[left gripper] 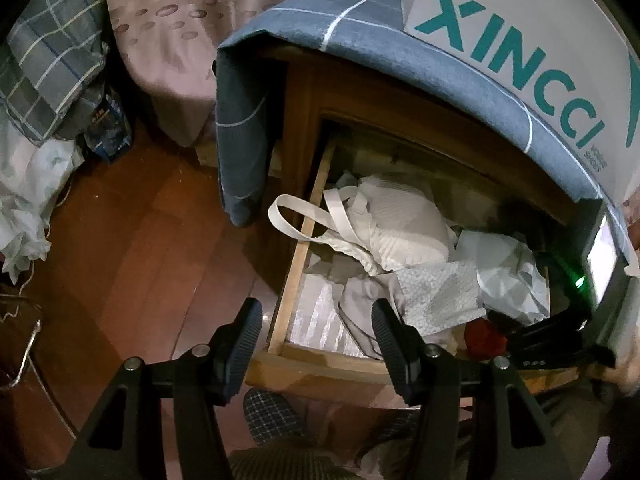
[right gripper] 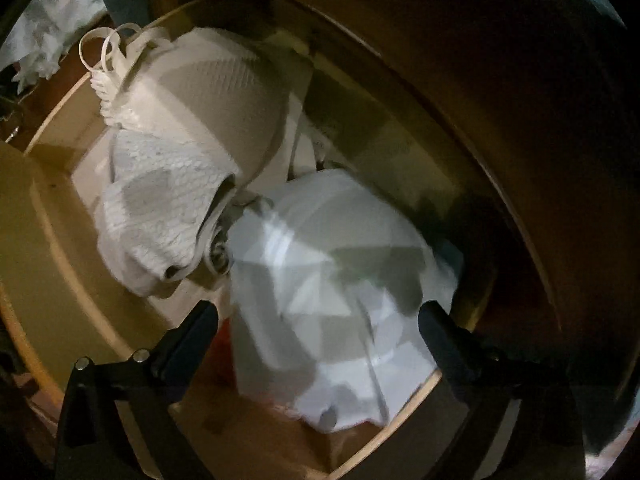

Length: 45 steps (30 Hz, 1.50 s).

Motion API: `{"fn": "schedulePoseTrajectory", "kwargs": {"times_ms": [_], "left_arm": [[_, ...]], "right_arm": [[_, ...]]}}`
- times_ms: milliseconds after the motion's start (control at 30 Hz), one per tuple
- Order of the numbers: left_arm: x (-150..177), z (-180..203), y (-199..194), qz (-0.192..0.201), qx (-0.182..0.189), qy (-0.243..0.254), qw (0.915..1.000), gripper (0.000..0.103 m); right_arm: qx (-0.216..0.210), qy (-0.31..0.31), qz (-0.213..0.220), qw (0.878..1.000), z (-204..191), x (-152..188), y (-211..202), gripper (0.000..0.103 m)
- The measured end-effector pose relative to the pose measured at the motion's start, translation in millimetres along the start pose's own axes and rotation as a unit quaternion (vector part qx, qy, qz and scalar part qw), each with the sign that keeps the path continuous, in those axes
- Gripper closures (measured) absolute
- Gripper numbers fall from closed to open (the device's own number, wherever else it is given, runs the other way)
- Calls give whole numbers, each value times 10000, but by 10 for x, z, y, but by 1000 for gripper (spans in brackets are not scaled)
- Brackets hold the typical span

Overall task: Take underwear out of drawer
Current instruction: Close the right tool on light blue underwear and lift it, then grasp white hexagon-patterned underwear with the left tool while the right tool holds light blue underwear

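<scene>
An open wooden drawer [left gripper: 298, 240] of a bedside cabinet holds a heap of pale underwear: a cream bra [left gripper: 400, 224] toward the back left corner, its strap [left gripper: 296, 216] looped out over the drawer's left side wall, a white lace piece [left gripper: 440, 292] in the middle, and a pale blue-white garment [right gripper: 332, 280] toward the right side. A small red item [left gripper: 484, 334] lies by the front edge.

The right tongs [right gripper: 316, 324] point steeply down into the drawer with jaws spread wide, one finger on each side of the pale blue-white garment. The pads do not appear to press on the cloth, though the view is blurred, so nothing looks gripped. The left tongs [left gripper: 316, 344] hang over the drawer's front left corner, jaws partly apart and empty, above the floor [left gripper: 140, 240] and the drawer's front board. A blue checked cloth [left gripper: 360, 40] drapes the cabinet top under a white box [left gripper: 520, 40].

As the pictures stand, the task looks to be at an early stage: the drawer is already open and every garment seen lies inside it. Closing on a piece, lifting it clear and setting it down outside are all left.
</scene>
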<state>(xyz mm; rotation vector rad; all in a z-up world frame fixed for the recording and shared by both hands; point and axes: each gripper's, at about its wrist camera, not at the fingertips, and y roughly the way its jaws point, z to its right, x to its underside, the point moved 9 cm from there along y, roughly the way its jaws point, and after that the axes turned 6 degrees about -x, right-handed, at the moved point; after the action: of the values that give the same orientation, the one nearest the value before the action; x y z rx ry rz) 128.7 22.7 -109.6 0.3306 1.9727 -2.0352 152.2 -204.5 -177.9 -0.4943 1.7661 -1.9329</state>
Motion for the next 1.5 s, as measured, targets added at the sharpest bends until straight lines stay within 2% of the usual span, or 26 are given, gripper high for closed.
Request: {"fn": "schedulePoseTrajectory", "kwargs": {"times_ms": [200, 400, 500, 567, 767, 867, 933, 1000, 1067, 1300, 1367, 1433, 1500], "left_arm": [[2, -3, 11, -40, 70, -78, 9999, 45], [0, -8, 31, -88, 88, -126, 9998, 44], [1, -14, 40, -108, 99, -153, 9998, 45], [1, -16, 43, -117, 110, -176, 9997, 45], [-1, -16, 44, -96, 108, -195, 9997, 45], [-6, -22, 36, -69, 136, -213, 9997, 45], [-11, -35, 30, -64, 150, -240, 9996, 45], [-14, -47, 22, -59, 165, -275, 9995, 45], [-15, -50, 18, -52, 155, -273, 9995, 45], [0, -45, 30, -63, 121, -268, 9995, 44], [-2, -36, 29, -50, 93, -249, 9996, 45], [1, -20, 35, -70, 70, -188, 9998, 45], [8, 6, 30, -73, 73, -96, 9999, 44]], "right_arm": [[190, -442, -323, 9983, -66, 25, 303, 1], [144, -366, -446, 9982, -38, -30, 528, 1], [126, -380, -467, 9981, -18, -14, 553, 6], [90, -331, -432, 9985, 21, -72, 554, 24], [-395, -112, -423, 9983, -8, -72, 389, 61], [-662, 34, -447, 9968, -32, -45, 252, 68], [-829, 89, -505, 9952, -76, -3, 198, 71], [-766, 21, -435, 9961, -113, 18, 83, 72], [-905, 190, -391, 9949, -172, 32, -31, 76], [-1268, 1026, 45, 9866, -45, 74, -402, 77], [-1418, 1275, 182, 9815, -65, 149, -445, 77], [-1756, 1692, 434, 9688, -22, 190, -567, 77], [-1884, 1994, 634, 9596, -75, 244, -687, 77]]}}
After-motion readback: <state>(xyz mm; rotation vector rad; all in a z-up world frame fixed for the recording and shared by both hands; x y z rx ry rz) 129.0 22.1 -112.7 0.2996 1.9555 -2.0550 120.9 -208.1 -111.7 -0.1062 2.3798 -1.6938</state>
